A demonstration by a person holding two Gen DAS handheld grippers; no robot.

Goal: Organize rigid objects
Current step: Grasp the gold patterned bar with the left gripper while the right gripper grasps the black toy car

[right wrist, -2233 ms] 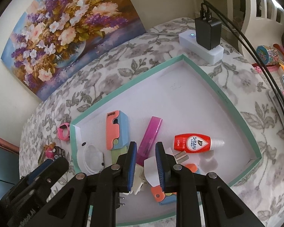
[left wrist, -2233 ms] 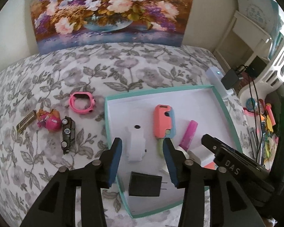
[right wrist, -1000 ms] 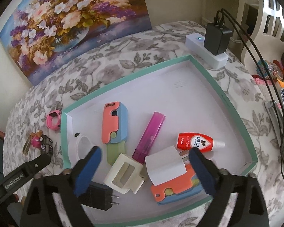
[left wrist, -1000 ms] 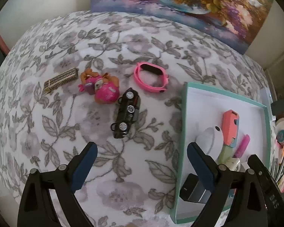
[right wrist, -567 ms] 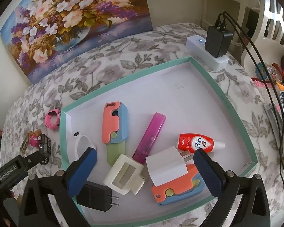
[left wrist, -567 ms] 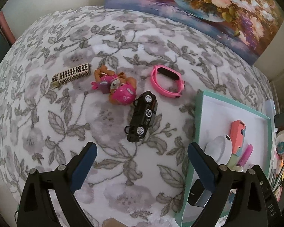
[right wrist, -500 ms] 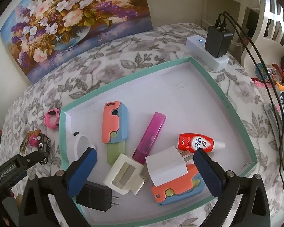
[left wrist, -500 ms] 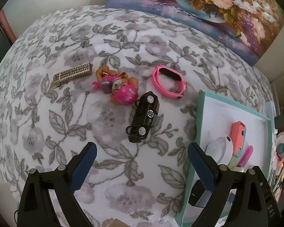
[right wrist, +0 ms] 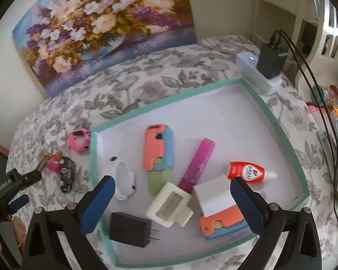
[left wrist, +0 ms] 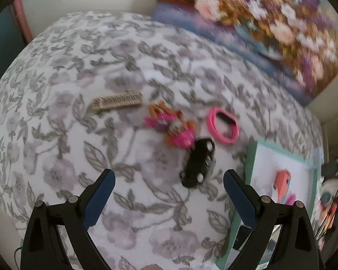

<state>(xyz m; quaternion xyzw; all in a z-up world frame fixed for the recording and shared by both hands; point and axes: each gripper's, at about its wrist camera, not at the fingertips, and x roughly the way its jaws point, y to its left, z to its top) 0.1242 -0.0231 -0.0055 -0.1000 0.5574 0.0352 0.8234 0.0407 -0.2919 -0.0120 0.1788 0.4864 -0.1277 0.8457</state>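
Your left gripper (left wrist: 169,186) has shifted nearer the toy car (left wrist: 197,166), jaws wide, empty. Right gripper (right wrist: 172,199) likewise gapes empty; only its view shows the tray (right wrist: 275,121) contents.

In the left wrist view, bare cloth (left wrist: 56,148) fills the left and lower frame, open for a pass. Right of centre, the car (left wrist: 198,166), doll (left wrist: 175,128) and band (left wrist: 223,124) crowd together, with the tray (left wrist: 250,168) wall just beyond. In the right wrist view, the tray's upper right floor is bare; its lower half is packed with small items.
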